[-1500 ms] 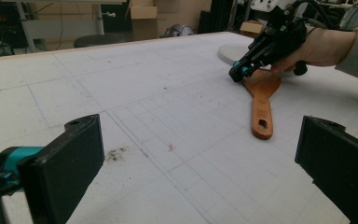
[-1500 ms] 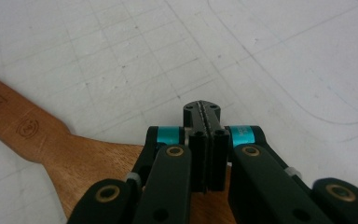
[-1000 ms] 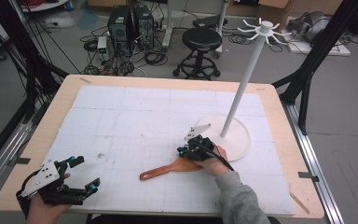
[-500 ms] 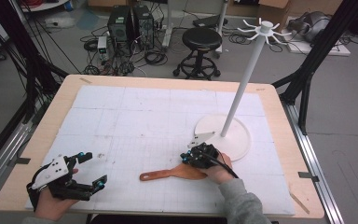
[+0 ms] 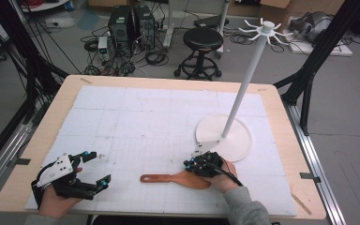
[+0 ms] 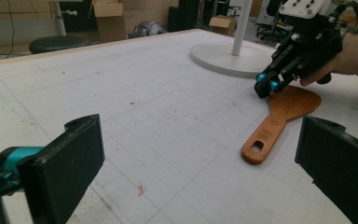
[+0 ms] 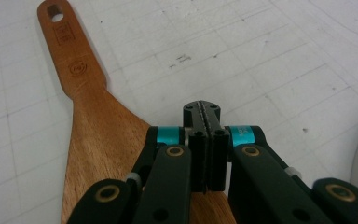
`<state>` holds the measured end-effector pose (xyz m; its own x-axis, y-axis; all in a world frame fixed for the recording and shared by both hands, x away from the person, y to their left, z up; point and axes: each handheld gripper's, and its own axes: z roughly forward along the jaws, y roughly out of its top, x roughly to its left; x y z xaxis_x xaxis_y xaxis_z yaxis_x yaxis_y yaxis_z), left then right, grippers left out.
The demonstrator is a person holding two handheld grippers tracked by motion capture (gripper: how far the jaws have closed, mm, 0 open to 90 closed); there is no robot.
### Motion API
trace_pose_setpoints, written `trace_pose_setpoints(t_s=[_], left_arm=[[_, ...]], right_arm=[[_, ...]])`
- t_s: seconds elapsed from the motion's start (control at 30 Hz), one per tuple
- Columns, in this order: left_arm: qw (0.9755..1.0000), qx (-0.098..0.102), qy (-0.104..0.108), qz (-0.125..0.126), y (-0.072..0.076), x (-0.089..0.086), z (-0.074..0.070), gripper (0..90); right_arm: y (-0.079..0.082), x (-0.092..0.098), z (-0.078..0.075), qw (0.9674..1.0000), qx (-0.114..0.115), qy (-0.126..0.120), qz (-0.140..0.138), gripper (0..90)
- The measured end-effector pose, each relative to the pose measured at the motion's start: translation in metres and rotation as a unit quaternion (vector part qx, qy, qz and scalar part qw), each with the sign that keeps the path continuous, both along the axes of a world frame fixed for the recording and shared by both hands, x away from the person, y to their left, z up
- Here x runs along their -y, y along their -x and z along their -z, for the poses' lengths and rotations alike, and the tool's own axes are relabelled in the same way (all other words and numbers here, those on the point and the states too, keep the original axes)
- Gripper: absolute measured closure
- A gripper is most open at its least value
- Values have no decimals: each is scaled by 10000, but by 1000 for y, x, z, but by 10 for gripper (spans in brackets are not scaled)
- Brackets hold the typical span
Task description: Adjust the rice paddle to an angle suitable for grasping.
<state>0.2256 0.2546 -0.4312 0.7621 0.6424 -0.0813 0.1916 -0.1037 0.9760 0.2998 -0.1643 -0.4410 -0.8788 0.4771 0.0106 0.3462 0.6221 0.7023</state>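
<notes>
- One wooden spatula [image 5: 176,178] is counted on the table; one hole is seen at the end of its handle.
- Two grippers are counted: one left gripper [image 5: 96,169] and one right gripper [image 5: 191,163].
- Two black jaws are counted on each gripper, so four jaws are counted in total.
- Two hands are seen, one behind each gripper.
- One white stand [image 5: 243,89] with one round base is counted on the table.
- One table [image 5: 61,101] is counted, covered by one white gridded mat [image 5: 145,117].
- One black stool [image 5: 199,44] is counted on the floor behind the table.
</notes>
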Motion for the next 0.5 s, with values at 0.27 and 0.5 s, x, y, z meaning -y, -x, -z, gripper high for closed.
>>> trace_pose_setpoints(t_s=[0.27, 0.5], left_arm=[[10000, 2, -6, 13, 0, 0, 0, 17], [10000, -4, -20, 23, 0, 0, 0, 17]], right_arm=[[15, 5, 1, 9999, -101, -79, -47, 897], [28, 9, 1, 9998, -109, -92, -117, 897]])
